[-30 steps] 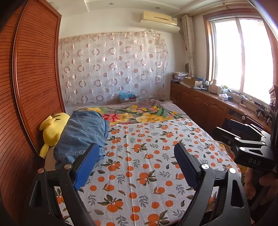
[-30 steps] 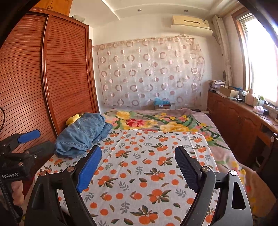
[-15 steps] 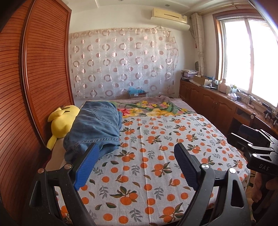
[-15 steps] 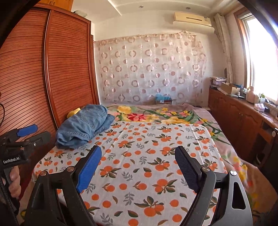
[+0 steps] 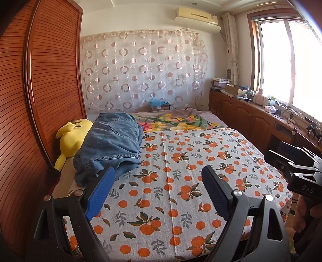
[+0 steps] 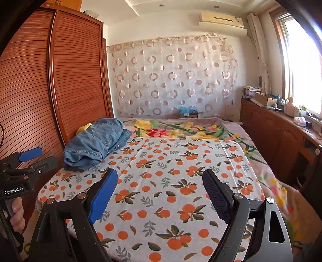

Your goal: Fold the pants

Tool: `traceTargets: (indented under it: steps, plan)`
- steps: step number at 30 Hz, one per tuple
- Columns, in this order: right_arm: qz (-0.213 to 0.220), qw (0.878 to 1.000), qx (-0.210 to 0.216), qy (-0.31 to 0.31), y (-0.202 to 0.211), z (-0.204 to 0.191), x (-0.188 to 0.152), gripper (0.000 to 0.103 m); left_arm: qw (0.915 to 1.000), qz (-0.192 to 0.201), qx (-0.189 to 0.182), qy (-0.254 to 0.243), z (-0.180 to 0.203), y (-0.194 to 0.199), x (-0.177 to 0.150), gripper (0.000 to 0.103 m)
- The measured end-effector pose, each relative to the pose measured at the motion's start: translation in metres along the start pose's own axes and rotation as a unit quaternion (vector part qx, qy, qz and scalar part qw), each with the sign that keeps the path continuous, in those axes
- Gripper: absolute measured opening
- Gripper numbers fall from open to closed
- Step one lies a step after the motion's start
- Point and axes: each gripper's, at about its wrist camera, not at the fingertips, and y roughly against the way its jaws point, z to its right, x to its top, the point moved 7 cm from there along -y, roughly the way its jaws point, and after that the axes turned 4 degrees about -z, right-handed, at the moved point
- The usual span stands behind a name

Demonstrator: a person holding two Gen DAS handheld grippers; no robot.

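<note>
The jeans (image 5: pixel 109 146) hide most of the yellow plush toy (image 5: pixel 71 139).

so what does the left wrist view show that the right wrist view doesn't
Only the left wrist view shows most of the yellow plush toy lying between the jeans and the wardrobe, plus the right tongs at its right edge.

Only the right wrist view shows the left tongs at its left edge, with a hand on the handle; the toy is just a yellow sliver there.

Both show open, empty tongs over the orange-print sheet, the bunched jeans, the circle-pattern curtain and the air conditioner.
</note>
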Motion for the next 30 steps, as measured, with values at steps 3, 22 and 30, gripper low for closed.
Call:
traceTargets:
  steps: [3,22,30]
  plan:
    - [0.000,1.000,0.001,0.000,0.0000,-0.0005,0.0002,0.087,1.0000,0.000,-0.001,-0.001,0.0017,-0.0003,-0.0004,0.088]
    - [0.001,1.000,0.001,0.000,0.0006,0.0007,-0.0006,0.087,1.0000,0.002,-0.002,0.000,0.0024,0.0002,-0.0005,0.088]
    - [0.003,1.000,0.001,0.001,0.0014,0.0020,-0.0002,0.087,1.0000,0.002,-0.002,-0.001,0.0032,-0.0001,-0.0010,0.088]
